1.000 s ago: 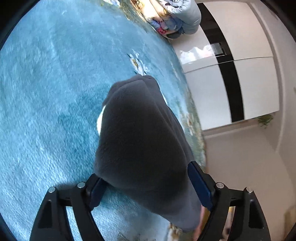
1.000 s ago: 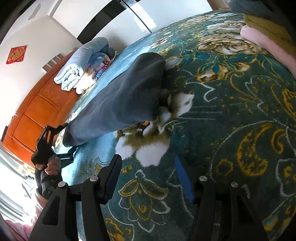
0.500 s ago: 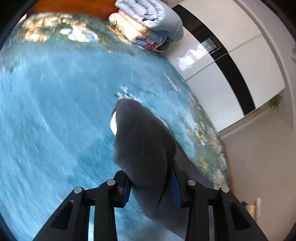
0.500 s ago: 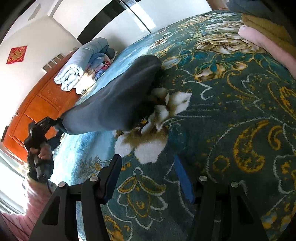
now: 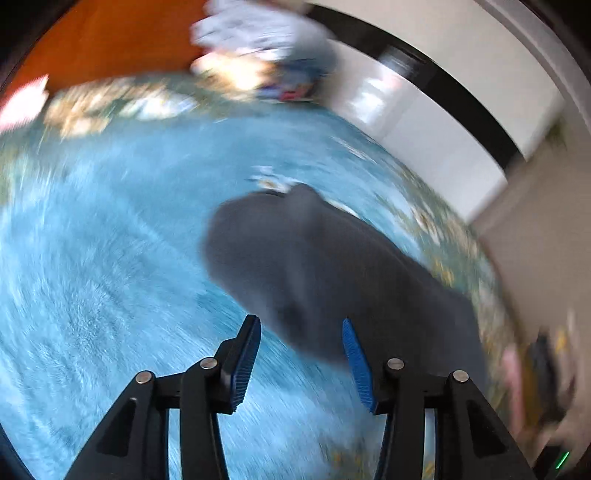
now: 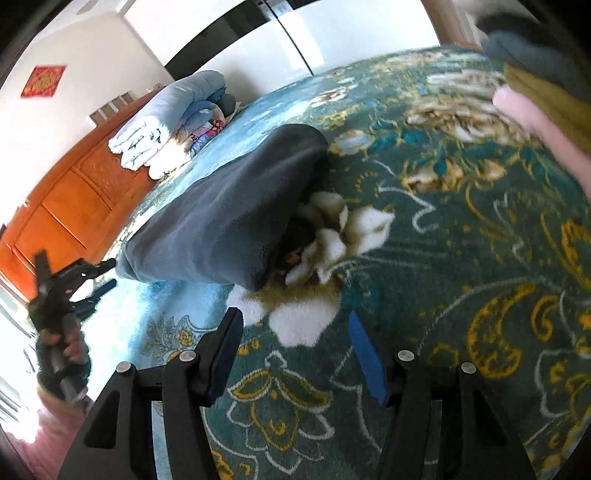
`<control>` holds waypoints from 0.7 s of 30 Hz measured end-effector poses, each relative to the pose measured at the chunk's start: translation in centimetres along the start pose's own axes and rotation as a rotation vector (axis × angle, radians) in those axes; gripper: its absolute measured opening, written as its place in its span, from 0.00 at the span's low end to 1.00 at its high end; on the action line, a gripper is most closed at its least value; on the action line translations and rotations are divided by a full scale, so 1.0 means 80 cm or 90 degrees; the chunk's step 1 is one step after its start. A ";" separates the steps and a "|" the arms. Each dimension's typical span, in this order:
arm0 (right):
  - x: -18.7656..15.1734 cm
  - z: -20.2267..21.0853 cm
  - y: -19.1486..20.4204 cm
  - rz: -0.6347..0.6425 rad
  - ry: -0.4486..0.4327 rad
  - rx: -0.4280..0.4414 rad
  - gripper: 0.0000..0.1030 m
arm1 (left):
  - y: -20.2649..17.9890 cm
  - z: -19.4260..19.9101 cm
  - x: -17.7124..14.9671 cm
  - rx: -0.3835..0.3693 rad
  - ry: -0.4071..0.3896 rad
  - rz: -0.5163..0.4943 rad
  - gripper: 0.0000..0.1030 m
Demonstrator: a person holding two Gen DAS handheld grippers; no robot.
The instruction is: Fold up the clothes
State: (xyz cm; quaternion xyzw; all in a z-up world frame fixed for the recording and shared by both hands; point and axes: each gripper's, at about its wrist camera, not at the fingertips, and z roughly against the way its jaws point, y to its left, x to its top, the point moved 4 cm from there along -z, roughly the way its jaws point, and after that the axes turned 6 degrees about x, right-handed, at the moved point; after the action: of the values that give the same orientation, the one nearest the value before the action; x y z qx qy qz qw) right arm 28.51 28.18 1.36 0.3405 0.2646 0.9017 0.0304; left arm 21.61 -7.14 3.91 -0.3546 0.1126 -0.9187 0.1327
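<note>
A dark grey fleece garment (image 5: 325, 266) lies folded on the blue flowered bed cover (image 5: 92, 258). It also shows in the right wrist view (image 6: 229, 218). My left gripper (image 5: 301, 354) is open, its blue pads just off the garment's near edge, with nothing between them. The view is blurred. In the right wrist view the left gripper (image 6: 92, 278) sits at the garment's far left end. My right gripper (image 6: 299, 354) is open and empty over the cover, short of the garment.
Folded quilts (image 6: 170, 122) are stacked at the head of the bed by an orange wooden headboard (image 6: 70, 199). A pile of folded clothes (image 6: 546, 110), pink, mustard and grey, sits at the right edge. White wardrobe doors (image 6: 332, 33) stand behind.
My left gripper has let go of the grey garment and opened. The garment end has dropped onto the bed. The right gripper has barely moved.
</note>
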 end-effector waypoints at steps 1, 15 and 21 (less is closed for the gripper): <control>-0.001 -0.003 0.003 0.009 0.003 -0.006 0.59 | -0.021 0.002 -0.013 0.004 0.008 -0.041 0.54; -0.012 -0.022 0.018 0.100 0.007 -0.105 0.60 | -0.192 -0.014 -0.160 0.126 0.021 -0.248 0.54; -0.013 -0.036 0.018 0.157 0.011 -0.183 0.60 | -0.189 -0.011 -0.168 0.185 -0.017 -0.236 0.66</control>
State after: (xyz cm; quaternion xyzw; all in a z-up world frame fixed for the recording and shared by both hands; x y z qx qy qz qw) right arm 27.66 25.39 -0.31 0.3548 0.0900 0.9300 -0.0341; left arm 28.14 11.56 -0.53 -0.3588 -0.0898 -0.9290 0.0129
